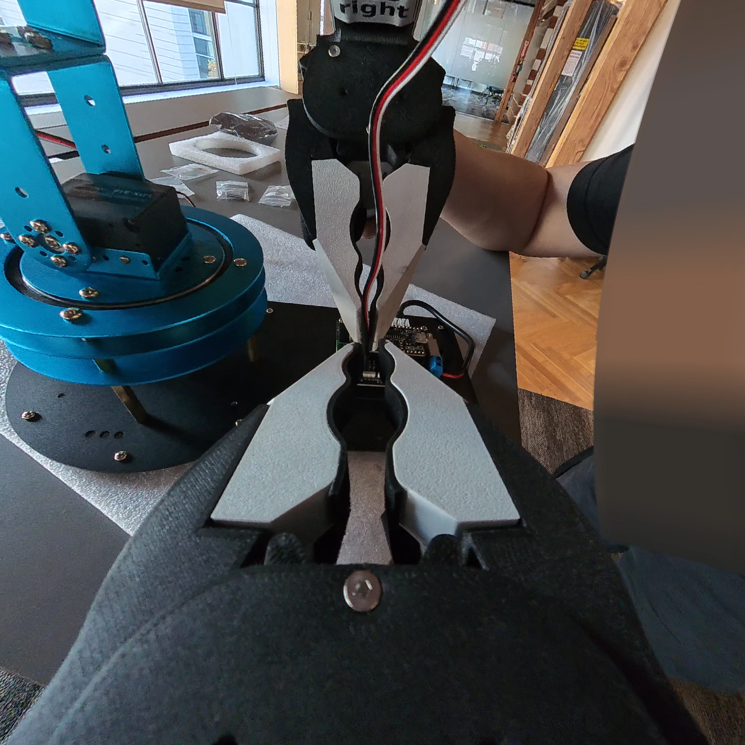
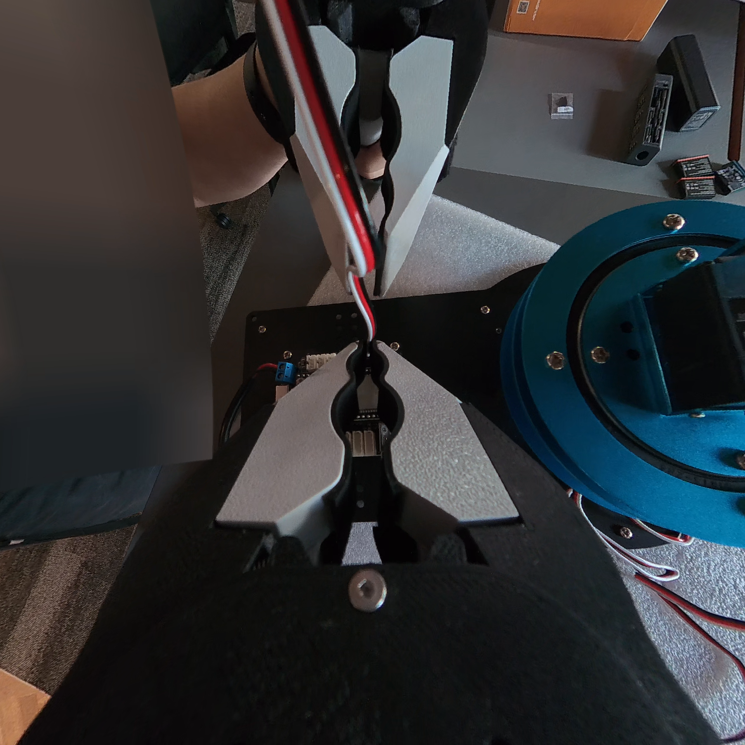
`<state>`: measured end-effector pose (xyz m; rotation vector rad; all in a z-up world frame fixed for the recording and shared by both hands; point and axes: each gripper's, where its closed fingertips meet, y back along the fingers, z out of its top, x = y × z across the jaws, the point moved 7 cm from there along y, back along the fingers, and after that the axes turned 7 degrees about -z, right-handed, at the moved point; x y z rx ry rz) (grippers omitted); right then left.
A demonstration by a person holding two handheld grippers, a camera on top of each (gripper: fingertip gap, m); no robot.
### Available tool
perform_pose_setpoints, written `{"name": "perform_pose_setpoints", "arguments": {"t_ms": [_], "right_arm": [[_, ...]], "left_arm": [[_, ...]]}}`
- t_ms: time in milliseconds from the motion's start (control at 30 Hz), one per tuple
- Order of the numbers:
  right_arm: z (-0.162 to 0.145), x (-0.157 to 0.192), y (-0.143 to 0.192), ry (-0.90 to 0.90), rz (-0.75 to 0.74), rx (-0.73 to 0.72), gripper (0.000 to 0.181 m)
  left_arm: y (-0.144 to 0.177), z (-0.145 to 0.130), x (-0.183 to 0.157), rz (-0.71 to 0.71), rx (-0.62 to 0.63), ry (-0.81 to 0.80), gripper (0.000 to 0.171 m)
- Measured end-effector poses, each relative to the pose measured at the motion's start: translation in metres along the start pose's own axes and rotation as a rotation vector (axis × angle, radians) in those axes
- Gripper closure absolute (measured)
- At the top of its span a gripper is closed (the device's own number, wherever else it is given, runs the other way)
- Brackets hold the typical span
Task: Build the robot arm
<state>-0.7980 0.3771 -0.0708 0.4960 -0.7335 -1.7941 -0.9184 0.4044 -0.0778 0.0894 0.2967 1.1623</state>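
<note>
A black, red and white servo wire [image 1: 377, 133] hangs down over a circuit board [image 1: 411, 334] on a black base plate [image 1: 80, 423]. My left gripper [image 1: 369, 347] is shut on the wire just above the board, with a small connector [image 1: 371, 373] showing between its fingers. My right gripper [image 1: 366, 336] comes from above, tip to tip with the left. In the right wrist view my right gripper [image 2: 369, 346] is shut on the wire [image 2: 369, 318], with a white connector [image 2: 367, 393] below its tips. The left gripper [image 2: 363, 282] grips the wire higher up.
A blue metal robot arm base [image 1: 133, 290] [image 2: 604, 383] stands beside the board. White foam sheet [image 2: 463, 250] lies under the plate. A blue terminal block [image 2: 284, 373], loose wires [image 2: 665, 572], small bags [image 1: 232, 189], black blocks [image 2: 685, 80] and a cardboard box [image 2: 584, 20] lie around. Only a small space, under 4 cm, lies between the two pairs of fingers.
</note>
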Motion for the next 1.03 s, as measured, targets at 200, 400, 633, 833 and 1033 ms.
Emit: {"name": "perform_pose_setpoints", "arguments": {"t_ms": [200,400,633,833,1033], "right_arm": [[0.0,0.001,0.0,0.0,-0.004,0.0,0.178],[-0.001,0.0,0.0,-0.005,0.0,-0.006,0.178],[-0.001,0.0,0.003,-0.011,0.014,-0.019,0.171],[-0.002,0.001,0.004,0.037,-0.024,0.016,0.172],[0.0,0.0,0.008,0.034,-0.043,0.003,0.175]], "left_arm": [[-0.001,0.0,0.0,-0.001,0.008,0.001,0.165],[-0.001,0.0,0.0,-0.001,0.007,0.001,0.165],[-0.006,-0.003,-0.002,0.022,0.051,-0.013,0.165],[-0.013,-0.005,-0.003,0.058,0.097,-0.043,0.165],[-0.017,-0.003,-0.004,0.074,0.111,-0.067,0.166]]}}
